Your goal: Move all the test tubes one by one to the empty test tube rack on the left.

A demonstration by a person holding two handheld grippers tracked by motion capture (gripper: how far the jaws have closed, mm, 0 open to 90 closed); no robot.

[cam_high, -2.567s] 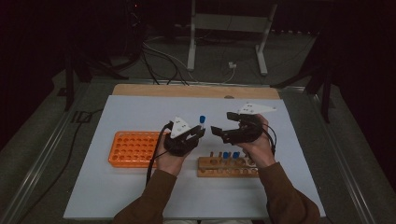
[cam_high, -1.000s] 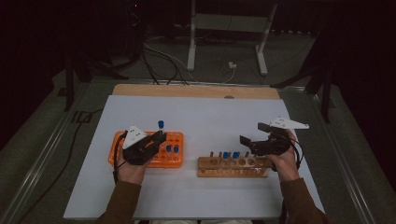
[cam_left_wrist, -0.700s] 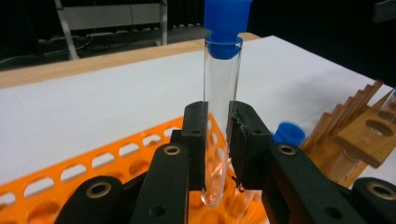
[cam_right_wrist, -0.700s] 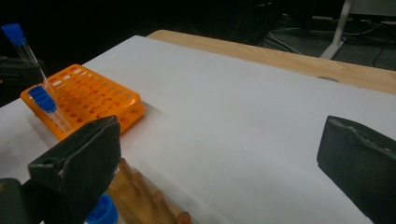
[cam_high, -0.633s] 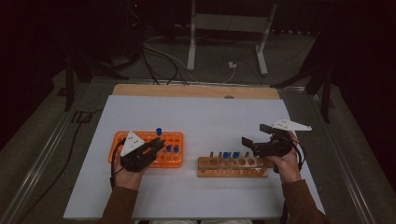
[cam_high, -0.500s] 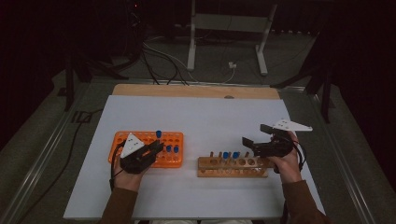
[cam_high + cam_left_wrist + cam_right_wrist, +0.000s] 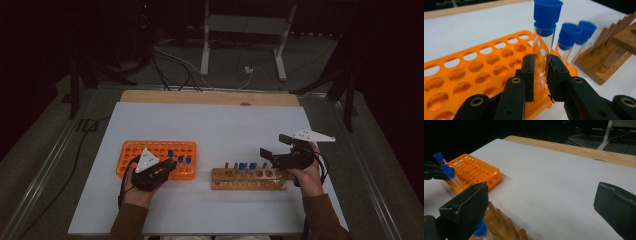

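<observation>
While the left tongs (image 7: 540, 75) pinch one clear test tube (image 7: 543, 50) by its glass, that tube stands upright with its lower end down in the orange rack (image 7: 157, 157), near the rack's right end; its blue cap sits well above the pads. Count so far in the orange rack: three blue-capped tubes, the held one plus two more (image 7: 574, 35) standing just beside it; the rest of its holes look bare. The wooden rack (image 7: 248, 178) sits to the right of the orange one on the white counter (image 7: 210, 125), apart from it; I can make out two blue caps (image 7: 246, 166) in it in the high view, though it's small, so don't hold me to that. That makes two racks and five capped tubes that I can count. The right tongs (image 7: 277, 150) hover over the right end of the wooden rack, spread wide with nothing between the pads; one hand on each tool, so two hands.
</observation>
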